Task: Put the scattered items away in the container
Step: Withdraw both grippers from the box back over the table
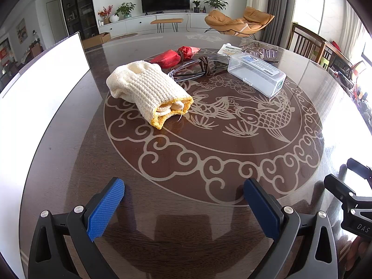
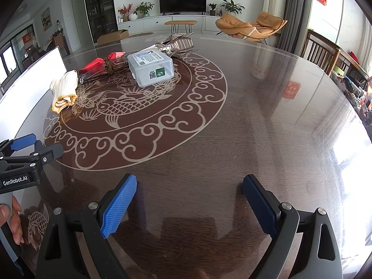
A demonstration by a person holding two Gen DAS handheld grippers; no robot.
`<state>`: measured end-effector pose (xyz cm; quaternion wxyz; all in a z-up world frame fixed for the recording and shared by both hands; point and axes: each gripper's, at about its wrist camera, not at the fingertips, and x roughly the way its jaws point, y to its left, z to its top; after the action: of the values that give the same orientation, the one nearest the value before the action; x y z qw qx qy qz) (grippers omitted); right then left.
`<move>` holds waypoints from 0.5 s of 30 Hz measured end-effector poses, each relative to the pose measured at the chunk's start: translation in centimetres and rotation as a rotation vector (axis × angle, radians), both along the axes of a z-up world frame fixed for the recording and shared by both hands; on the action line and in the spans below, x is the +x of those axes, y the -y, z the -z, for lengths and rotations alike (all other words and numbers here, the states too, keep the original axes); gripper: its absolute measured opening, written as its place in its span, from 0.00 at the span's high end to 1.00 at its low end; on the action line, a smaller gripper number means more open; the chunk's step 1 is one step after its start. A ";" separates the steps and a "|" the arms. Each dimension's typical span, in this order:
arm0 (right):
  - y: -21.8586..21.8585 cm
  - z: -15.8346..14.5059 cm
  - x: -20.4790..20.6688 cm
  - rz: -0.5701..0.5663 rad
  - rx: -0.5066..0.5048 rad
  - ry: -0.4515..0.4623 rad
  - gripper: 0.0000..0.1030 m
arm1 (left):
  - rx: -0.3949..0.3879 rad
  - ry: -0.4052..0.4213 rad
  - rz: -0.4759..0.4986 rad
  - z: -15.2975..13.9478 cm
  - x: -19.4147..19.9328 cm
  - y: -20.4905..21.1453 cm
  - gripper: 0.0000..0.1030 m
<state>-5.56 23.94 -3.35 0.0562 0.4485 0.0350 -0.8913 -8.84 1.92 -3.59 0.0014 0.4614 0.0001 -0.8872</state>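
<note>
My left tongs [image 1: 183,200] and right tongs [image 2: 189,200] both gaped wide over the glossy counter [image 2: 255,116], holding nothing. Ahead of me lay the scattered things: a rolled cream glove [image 1: 148,88] nearest the white container [image 1: 39,97] at the left edge, a red packet [image 1: 174,55] behind it, glasses [image 1: 195,69] beside that, and a clear plastic box [image 1: 255,74] further right. All sat apart from my tongs.

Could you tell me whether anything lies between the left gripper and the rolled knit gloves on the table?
Nothing visible does. The left gripper is open above bare table, and the knit gloves lie ahead and slightly left, with only the inlaid pattern between.
</note>
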 end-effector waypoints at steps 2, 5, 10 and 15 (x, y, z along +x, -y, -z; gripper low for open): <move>0.0 0.0 0.0 0.000 0.000 0.000 0.09 | 0.000 0.000 0.000 0.0 0.0 0.0 0.00; 0.0 0.0 0.0 0.000 0.000 0.000 0.09 | 0.000 0.000 0.000 0.0 0.0 0.0 0.00; 0.0 0.0 0.0 0.000 0.000 0.001 0.09 | 0.000 0.000 0.000 0.0 0.0 0.0 0.00; 0.4 0.2 -0.6 -0.036 -0.002 0.025 0.00 | 0.000 0.000 0.000 0.0 0.0 0.0 0.00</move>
<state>-6.13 23.52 -3.58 0.0730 0.4588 0.0415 -0.8845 -8.89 1.94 -3.61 0.0015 0.4614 0.0001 -0.8872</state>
